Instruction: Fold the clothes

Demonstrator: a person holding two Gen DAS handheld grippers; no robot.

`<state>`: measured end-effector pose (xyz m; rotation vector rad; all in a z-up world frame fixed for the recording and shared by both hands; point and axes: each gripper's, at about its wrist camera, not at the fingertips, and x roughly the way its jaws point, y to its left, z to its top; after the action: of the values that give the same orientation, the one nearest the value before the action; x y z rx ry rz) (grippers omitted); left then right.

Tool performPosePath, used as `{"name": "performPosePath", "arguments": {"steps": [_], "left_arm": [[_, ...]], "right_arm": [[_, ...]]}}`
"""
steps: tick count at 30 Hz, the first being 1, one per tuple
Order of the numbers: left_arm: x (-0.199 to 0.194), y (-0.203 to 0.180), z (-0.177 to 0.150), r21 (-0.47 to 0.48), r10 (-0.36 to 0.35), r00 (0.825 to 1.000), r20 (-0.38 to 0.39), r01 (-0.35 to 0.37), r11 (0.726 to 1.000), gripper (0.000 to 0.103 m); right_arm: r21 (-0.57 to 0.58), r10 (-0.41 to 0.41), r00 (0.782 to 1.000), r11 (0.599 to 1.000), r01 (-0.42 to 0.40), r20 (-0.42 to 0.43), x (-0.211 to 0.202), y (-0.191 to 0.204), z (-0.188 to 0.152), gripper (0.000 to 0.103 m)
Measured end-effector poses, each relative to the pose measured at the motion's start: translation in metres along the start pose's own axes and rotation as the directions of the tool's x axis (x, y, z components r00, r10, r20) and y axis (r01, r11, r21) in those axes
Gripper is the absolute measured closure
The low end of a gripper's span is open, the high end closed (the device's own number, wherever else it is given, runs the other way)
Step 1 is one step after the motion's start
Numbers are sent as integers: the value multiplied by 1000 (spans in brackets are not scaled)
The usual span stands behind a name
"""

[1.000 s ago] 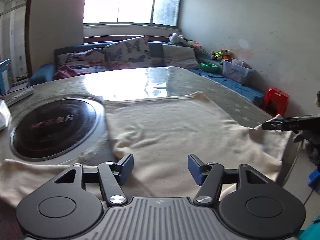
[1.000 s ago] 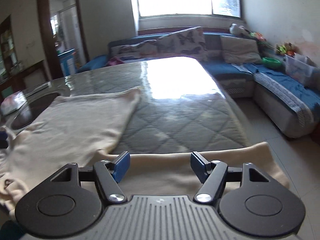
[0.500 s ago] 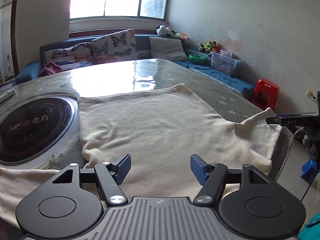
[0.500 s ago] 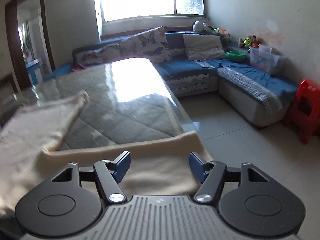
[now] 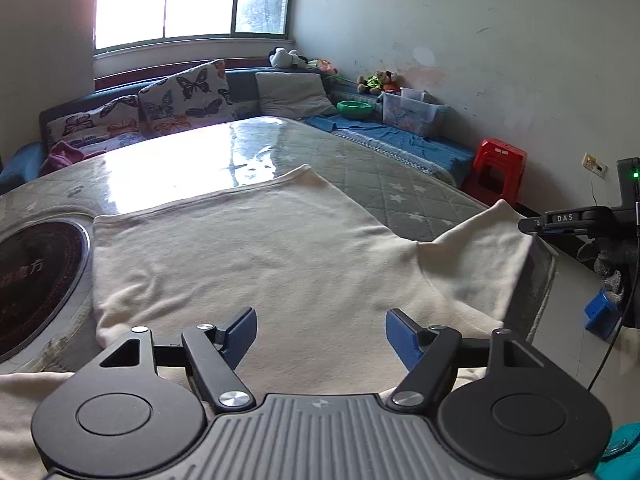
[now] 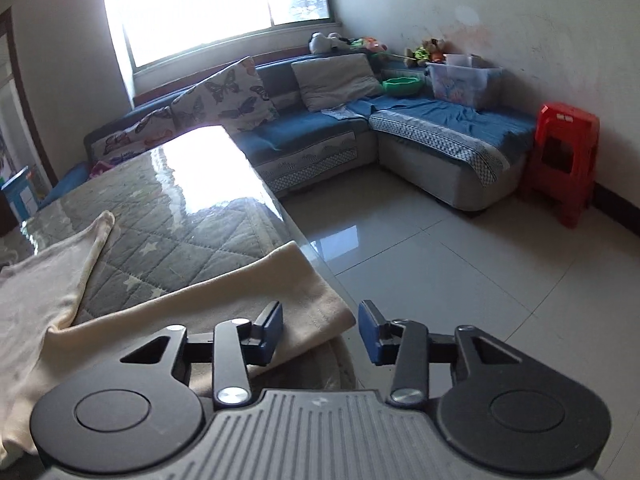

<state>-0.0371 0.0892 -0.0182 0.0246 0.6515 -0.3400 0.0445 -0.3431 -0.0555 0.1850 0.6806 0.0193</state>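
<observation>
A cream garment (image 5: 248, 256) lies spread flat on the quilted table (image 5: 400, 188), one sleeve (image 5: 476, 256) reaching the right edge. My left gripper (image 5: 320, 334) hovers over the garment's near edge, its jaws opening, with nothing pinched between them. In the right wrist view that sleeve (image 6: 240, 300) ends at the table's corner. My right gripper (image 6: 320, 330) is at the cuff with its jaws closing. The left pad lies over the cloth, the right pad is still clear of it above the floor. The right gripper's body (image 5: 568, 220) also shows beside the sleeve tip.
A round black cooktop (image 5: 36, 280) is set into the table at the left. The table edge (image 6: 316, 256) drops to a tiled floor (image 6: 460, 272). A blue sofa (image 6: 440, 128) with cushions, a red stool (image 6: 560, 160) and a small blue stool (image 5: 604, 312) stand beyond.
Both views have swung rightward across the table. The right gripper slid along the sleeve to its cuff at the table corner and its jaws narrowed. The left jaws widened a little.
</observation>
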Motion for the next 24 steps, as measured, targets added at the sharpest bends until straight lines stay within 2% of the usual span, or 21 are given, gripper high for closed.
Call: {"name": "performPosePath", "arguments": {"steps": [4,6,8,13,19,24], "left_arm": [[8,-11,2,22,-23,1000,-14,24,999,28],[12,-17,3,35,-36,999,-21,37,999,28],[17,-24,5,50,-54,998,-28,55,997,28],[29,-41,4,82,-101,994,-47,105,991,28],[41,-59,1,142,-121,990,-68,130,981,28],[30,-48,6,96,-123,992,-32,125,987,28]], "right_arm": [[21,-10,1000,1000,10,10,-3,-3,-2,80],[11,-10,1000,1000,10,23,-5,-1,-3,91],[13,-1,999,1000,1,34,-7,1,-2,94],[8,45,994,999,-46,101,-28,7,13,95],[-24,104,982,995,-101,160,-53,15,36,95],[-118,185,965,979,-165,184,-71,45,59,95]]}}
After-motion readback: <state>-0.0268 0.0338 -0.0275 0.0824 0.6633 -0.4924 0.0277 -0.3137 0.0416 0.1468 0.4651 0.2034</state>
